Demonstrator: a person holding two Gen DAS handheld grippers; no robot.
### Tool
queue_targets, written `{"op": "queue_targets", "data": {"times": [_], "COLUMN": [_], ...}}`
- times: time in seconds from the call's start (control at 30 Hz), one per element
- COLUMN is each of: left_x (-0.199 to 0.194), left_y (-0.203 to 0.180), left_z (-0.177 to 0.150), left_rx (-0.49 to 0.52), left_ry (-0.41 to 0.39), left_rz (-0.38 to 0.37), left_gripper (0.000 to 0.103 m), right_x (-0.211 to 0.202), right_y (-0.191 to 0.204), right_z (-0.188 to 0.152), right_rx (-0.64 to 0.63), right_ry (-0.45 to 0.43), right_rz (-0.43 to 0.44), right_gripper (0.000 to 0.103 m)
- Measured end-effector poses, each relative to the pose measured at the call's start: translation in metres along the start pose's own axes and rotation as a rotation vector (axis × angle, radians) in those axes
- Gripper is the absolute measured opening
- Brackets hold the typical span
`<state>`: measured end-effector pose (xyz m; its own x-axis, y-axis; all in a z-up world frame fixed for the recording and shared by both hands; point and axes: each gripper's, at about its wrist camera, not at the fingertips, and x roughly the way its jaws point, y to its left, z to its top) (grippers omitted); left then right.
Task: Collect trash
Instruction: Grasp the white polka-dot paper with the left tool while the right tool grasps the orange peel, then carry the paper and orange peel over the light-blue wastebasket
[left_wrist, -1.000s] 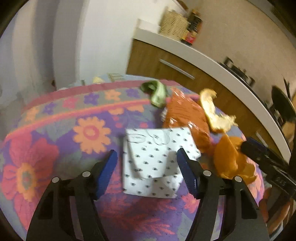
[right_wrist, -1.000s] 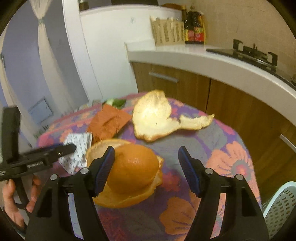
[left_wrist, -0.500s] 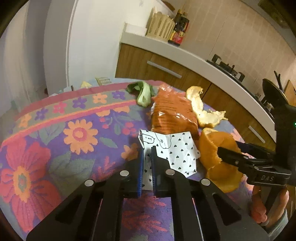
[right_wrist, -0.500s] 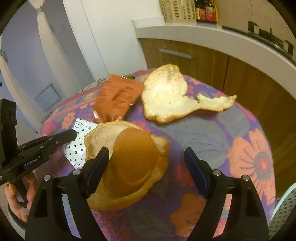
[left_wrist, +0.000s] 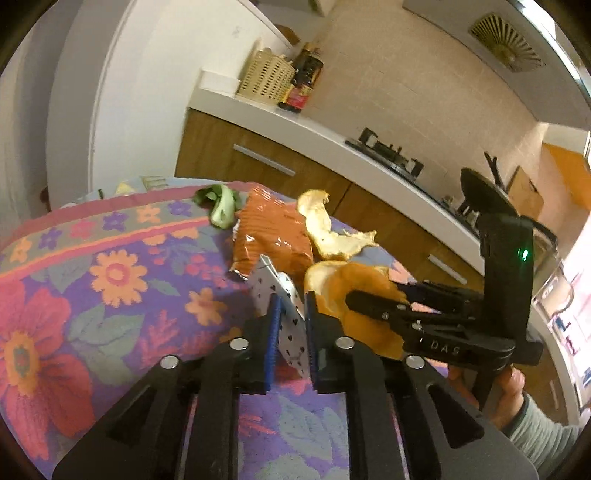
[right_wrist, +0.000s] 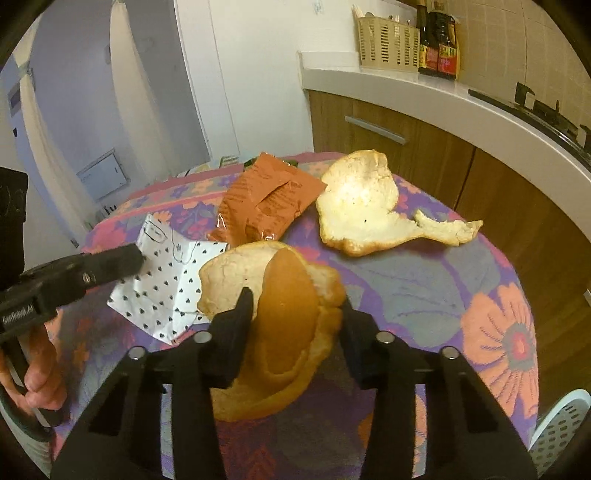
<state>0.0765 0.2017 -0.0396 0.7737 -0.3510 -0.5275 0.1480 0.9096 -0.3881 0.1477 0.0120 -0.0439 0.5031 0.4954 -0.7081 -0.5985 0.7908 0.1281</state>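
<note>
Jaws first: my left gripper (left_wrist: 290, 325) pinches the heart-print paper (left_wrist: 286, 314), its jaws easing apart a touch, the sheet tilted up off the table (left_wrist: 110, 295). My right gripper (right_wrist: 295, 325) is closing around the peel (right_wrist: 284, 314), pads at its sides. Beyond lie an orange wrapper (right_wrist: 266, 203) and another peel (right_wrist: 362, 206).
</note>
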Motion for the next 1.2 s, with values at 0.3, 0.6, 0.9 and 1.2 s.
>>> {"op": "queue_targets", "data": {"times": [0.3,0.6,0.9,1.2], "left_x": [0.018,0.019,-0.017,-0.028], "left_y": [0.004,0.013,-0.025,-0.099], "left_z": [-0.004,-0.006,-0.020,-0.031], "left_rx": [-0.010,-0.045,0.021,0.113], "left_ry": [0.070,0.079,0.004,-0.020], "left_rz": [0.090,0.110,0.099,-0.007], "left_gripper": [0.028,0.006,0.004,0.004], "right_x": [0.000,-0.016,-0.073,-0.162], "right_y": [0.000,0.014,-0.012,-0.058], "right_z": [-0.001,-0.007,-0.029,-0.071], "right_rx": [0.000,-0.057,0.049,0.157], "right_ry": [-0.003,-0.083,-0.215,-0.331], "right_rz": [-0.009,-0.068,-0.061,-0.105], "right_gripper": [0.037,0.025,0.022,0.022]}}
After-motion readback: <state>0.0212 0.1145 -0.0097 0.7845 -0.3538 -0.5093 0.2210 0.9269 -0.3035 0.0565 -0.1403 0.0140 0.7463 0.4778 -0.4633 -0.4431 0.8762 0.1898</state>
